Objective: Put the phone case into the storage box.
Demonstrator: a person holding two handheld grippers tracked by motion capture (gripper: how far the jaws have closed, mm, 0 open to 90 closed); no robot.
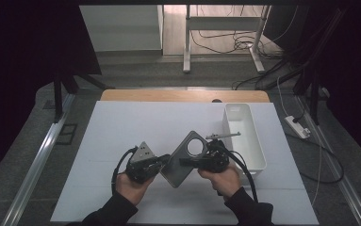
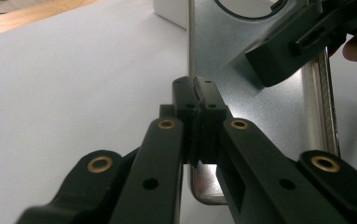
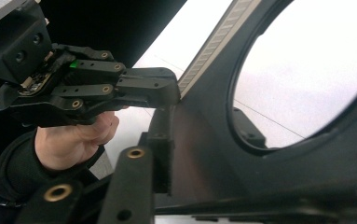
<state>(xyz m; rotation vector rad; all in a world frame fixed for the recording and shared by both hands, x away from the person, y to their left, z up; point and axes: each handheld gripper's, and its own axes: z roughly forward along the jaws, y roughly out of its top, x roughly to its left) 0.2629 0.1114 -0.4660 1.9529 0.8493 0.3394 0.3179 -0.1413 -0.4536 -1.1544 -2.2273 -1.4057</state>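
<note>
Being held mid-frame, the metal plate [image 1: 184, 160] is being pinched by the closed left gripper [image 1: 161, 162]; the right gripper [image 1: 187, 161] is being clamped on — edges should be kept level.

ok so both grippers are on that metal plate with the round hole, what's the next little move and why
Probably lift the metal plate slightly and carry it toward the white bin. The left gripper is clamped on its edge, and the right gripper has its pads on the plate by the round hole, so both ends look secured. The bin is just beyond the right hand.
</note>
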